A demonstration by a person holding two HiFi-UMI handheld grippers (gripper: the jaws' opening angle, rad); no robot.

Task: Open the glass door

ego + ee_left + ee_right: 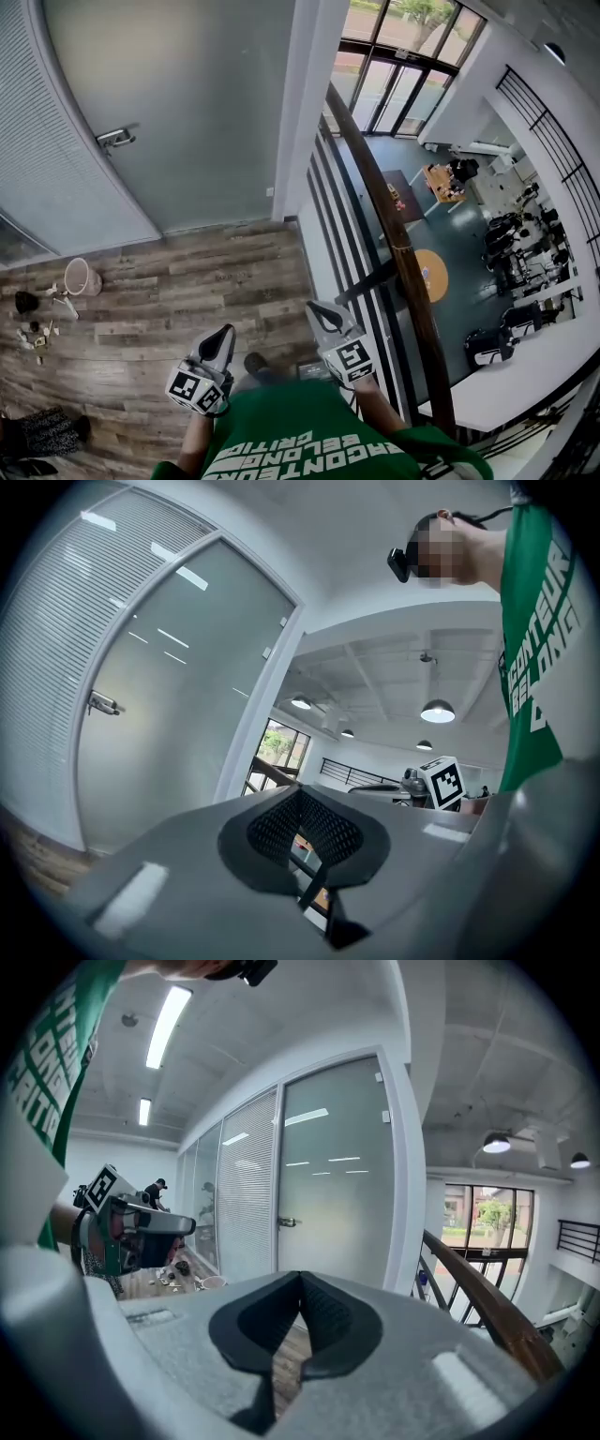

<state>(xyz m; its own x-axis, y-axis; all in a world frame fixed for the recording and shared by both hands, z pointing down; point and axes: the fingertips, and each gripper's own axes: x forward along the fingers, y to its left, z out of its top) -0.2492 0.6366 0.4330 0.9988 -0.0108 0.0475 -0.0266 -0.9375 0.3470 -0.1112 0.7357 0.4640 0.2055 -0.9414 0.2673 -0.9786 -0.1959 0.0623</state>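
left gripper [222,337]: down by my shirt and well short of the door handle. The fingers are pressed together with nothing in them.
right gripper [324,315]: same deal, fingers closed and empty, and also well away from the handle. It sits on the railing [394,234] side.
wood floor [187,281]: there's a bare stretch between me and the handle, so I'd say the step in hand is just the walk-up.
white bin [79,277]: it's on the floor below the handle, next to the small clutter [33,328]. I'd come at the handle from the right to stay clear of it.
door handle [114,139]: a metal lever at the door's left edge. I'd part one gripper's fingers before reaching, then close them around the lever rather than poking at it.
glass door [178,103]: frosted and shut, and it runs from the handle across to the white post.
hard to tell: the handle is tiny in every view. I can't see a lock or hinges, or whether it's push or pull, and the frosting hides whatever is behind.
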